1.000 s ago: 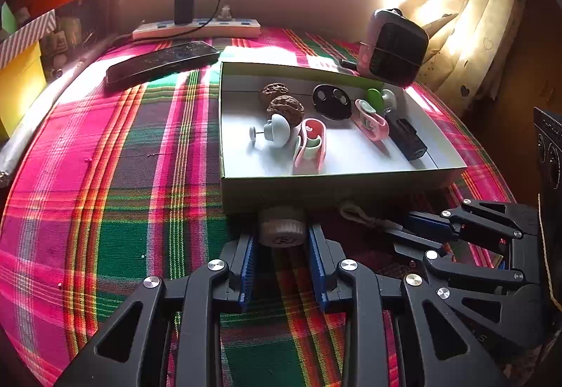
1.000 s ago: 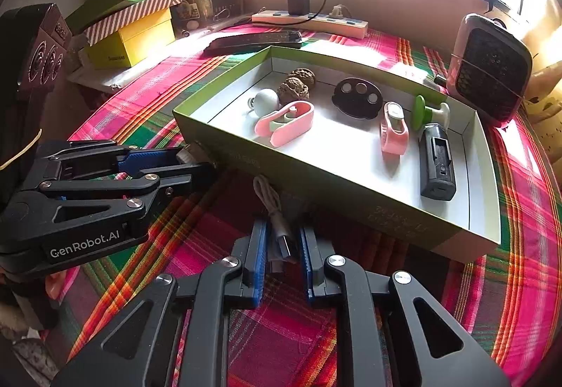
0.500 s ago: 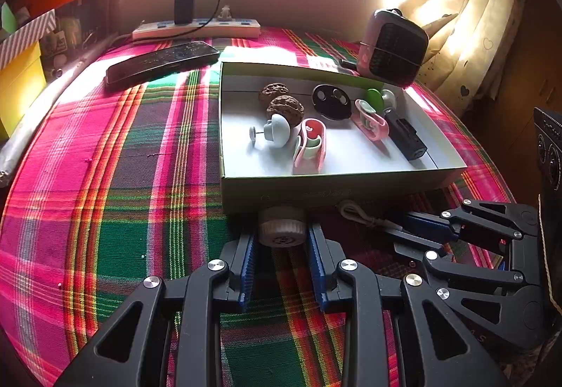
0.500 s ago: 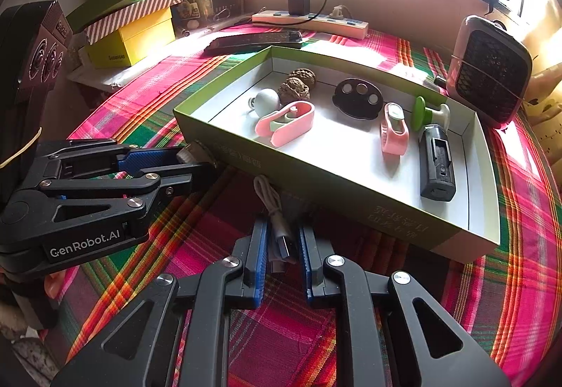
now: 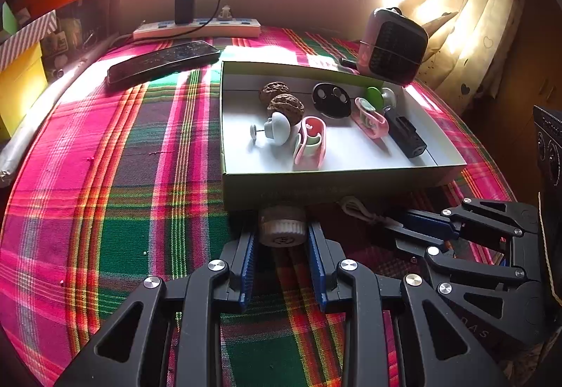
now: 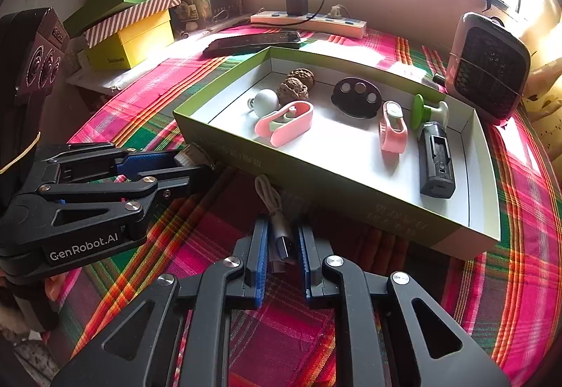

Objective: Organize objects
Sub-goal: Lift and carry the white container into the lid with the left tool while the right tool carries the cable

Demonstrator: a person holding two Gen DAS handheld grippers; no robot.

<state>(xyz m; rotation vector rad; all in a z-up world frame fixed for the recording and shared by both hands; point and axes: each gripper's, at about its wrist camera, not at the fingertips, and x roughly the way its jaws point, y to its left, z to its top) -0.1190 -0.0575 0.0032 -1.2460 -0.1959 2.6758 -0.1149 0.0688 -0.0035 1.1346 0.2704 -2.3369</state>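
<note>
A shallow green-walled box sits on the plaid cloth, holding two walnuts, pink clips, a black disc, a white knob and a black block. My left gripper is shut on a small white ribbed cap just in front of the box wall; it also shows in the right wrist view. My right gripper is shut on the plug end of a white USB cable, whose loop lies against the box wall.
A small fan heater stands behind the box. A phone and a power strip with charger lie at the back. Stacked boxes are at the left. A black speaker stands beside the left gripper.
</note>
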